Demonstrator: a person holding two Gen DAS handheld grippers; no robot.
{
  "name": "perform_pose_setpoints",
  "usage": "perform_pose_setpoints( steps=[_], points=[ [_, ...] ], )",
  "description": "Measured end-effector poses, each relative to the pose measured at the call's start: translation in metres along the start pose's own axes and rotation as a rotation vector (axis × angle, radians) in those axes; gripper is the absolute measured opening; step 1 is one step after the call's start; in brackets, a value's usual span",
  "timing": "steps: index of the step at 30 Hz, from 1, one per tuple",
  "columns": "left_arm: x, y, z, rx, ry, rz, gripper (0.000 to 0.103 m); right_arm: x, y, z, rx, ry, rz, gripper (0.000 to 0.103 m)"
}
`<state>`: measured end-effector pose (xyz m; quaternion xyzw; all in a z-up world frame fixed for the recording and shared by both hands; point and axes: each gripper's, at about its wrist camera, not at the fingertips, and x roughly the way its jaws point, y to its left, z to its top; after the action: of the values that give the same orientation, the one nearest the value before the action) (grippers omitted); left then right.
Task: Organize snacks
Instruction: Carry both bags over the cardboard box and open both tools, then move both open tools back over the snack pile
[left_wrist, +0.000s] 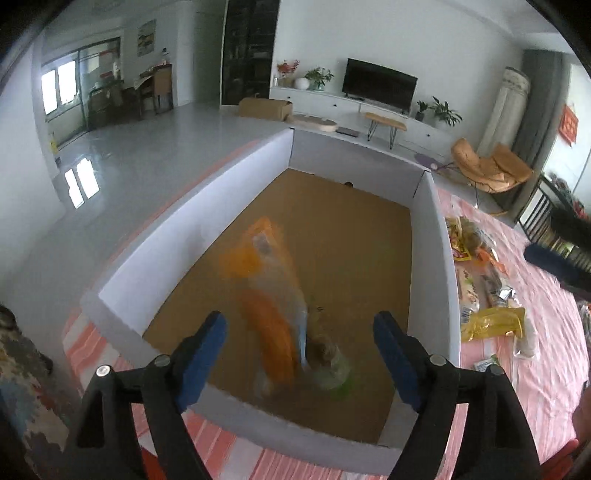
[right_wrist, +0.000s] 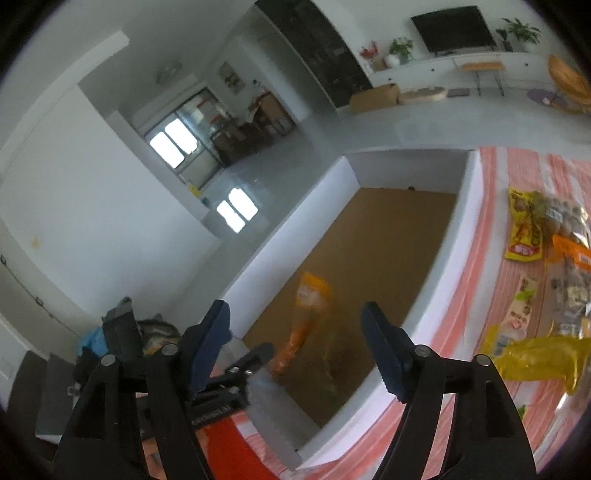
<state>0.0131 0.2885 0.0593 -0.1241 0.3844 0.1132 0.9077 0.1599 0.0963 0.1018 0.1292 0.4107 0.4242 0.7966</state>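
A white-walled cardboard box with a brown floor stands on the striped tablecloth. An orange and clear snack bag is blurred inside it, with a green-edged pack beside it. My left gripper is open and empty above the box's near end. My right gripper is open and empty over the box's near wall; the orange bag shows between its fingers. Several snack packs lie on the cloth right of the box, also in the right wrist view.
The pink-striped tablecloth covers the table. The left gripper's black frame shows in the right wrist view by the box corner. A dark sleeve reaches in at the right. Living-room floor and furniture lie beyond the table edge.
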Motion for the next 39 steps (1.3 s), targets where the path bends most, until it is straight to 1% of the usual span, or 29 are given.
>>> perform_pose_setpoints(
  steps=[2, 3, 5, 6, 7, 8, 9, 10, 12, 13, 14, 16, 18, 19, 21, 24, 25, 27, 29, 31, 36, 39],
  points=[
    [-0.001, -0.006, -0.004, -0.013, -0.004, -0.035, 0.084, -0.010, -0.021, -0.012, -0.004, -0.017, -0.064, 0.077],
    [-0.002, -0.010, -0.004, -0.014, -0.004, -0.051, 0.084, -0.014, -0.037, -0.022, -0.020, -0.008, -0.124, 0.077],
    [-0.015, -0.024, -0.010, 0.002, -0.021, -0.118, 0.084, -0.020, -0.062, -0.045, -0.038, 0.025, -0.229, 0.077],
    [-0.023, -0.037, -0.015, 0.028, -0.028, -0.163, 0.084, -0.025, -0.079, -0.059, -0.042, 0.040, -0.275, 0.077],
    [-0.030, -0.050, -0.018, 0.058, -0.029, -0.203, 0.085, -0.033, -0.103, -0.081, -0.036, 0.047, -0.352, 0.077],
    [-0.036, -0.070, -0.024, 0.109, -0.025, -0.255, 0.085, -0.041, -0.119, -0.095, -0.024, 0.049, -0.403, 0.077],
    [-0.039, -0.084, -0.026, 0.141, -0.022, -0.286, 0.086, -0.054, -0.141, -0.115, 0.004, 0.047, -0.462, 0.077],
    [-0.042, -0.107, -0.034, 0.199, -0.013, -0.333, 0.090, -0.064, -0.156, -0.129, 0.025, 0.037, -0.505, 0.077],
    [-0.043, -0.143, -0.050, 0.291, 0.018, -0.405, 0.098, -0.088, -0.178, -0.152, 0.069, 0.007, -0.603, 0.077],
    [-0.038, -0.159, -0.058, 0.329, 0.034, -0.435, 0.100, -0.107, -0.191, -0.166, 0.100, -0.020, -0.664, 0.077],
    [-0.030, -0.177, -0.068, 0.366, 0.059, -0.450, 0.100, -0.120, -0.199, -0.175, 0.122, -0.040, -0.702, 0.077],
    [-0.008, -0.204, -0.088, 0.423, 0.115, -0.440, 0.100, -0.147, -0.217, -0.188, 0.177, -0.068, -0.776, 0.077],
    [0.016, -0.221, -0.105, 0.451, 0.165, -0.417, 0.100, -0.160, -0.227, -0.190, 0.194, -0.066, -0.820, 0.077],
    [0.029, -0.227, -0.110, 0.456, 0.193, -0.398, 0.099, -0.168, -0.233, -0.190, 0.191, -0.066, -0.855, 0.077],
    [0.053, -0.231, -0.126, 0.458, 0.248, -0.350, 0.099, -0.178, -0.243, -0.190, 0.176, -0.061, -0.903, 0.077],
    [0.073, -0.230, -0.140, 0.462, 0.285, -0.300, 0.099, -0.189, -0.249, -0.197, 0.177, -0.046, -0.929, 0.077],
    [0.077, -0.230, -0.143, 0.471, 0.290, -0.281, 0.099, -0.191, -0.251, -0.200, 0.183, -0.047, -0.924, 0.078],
    [0.078, -0.228, -0.149, 0.495, 0.271, -0.262, 0.099, -0.193, -0.255, -0.201, 0.178, -0.064, -0.909, 0.079],
    [0.081, -0.232, -0.150, 0.518, 0.268, -0.236, 0.100, -0.196, -0.252, -0.204, 0.167, -0.052, -0.910, 0.083],
    [0.083, -0.238, -0.150, 0.530, 0.262, -0.226, 0.103, -0.193, -0.250, -0.206, 0.155, -0.041, -0.919, 0.084],
    [0.092, -0.238, -0.140, 0.520, 0.240, -0.231, 0.103, -0.186, -0.250, -0.204, 0.149, -0.030, -0.906, 0.089],
    [0.096, -0.240, -0.139, 0.526, 0.221, -0.240, 0.103, -0.185, -0.250, -0.205, 0.148, -0.027, -0.903, 0.090]
  ],
)
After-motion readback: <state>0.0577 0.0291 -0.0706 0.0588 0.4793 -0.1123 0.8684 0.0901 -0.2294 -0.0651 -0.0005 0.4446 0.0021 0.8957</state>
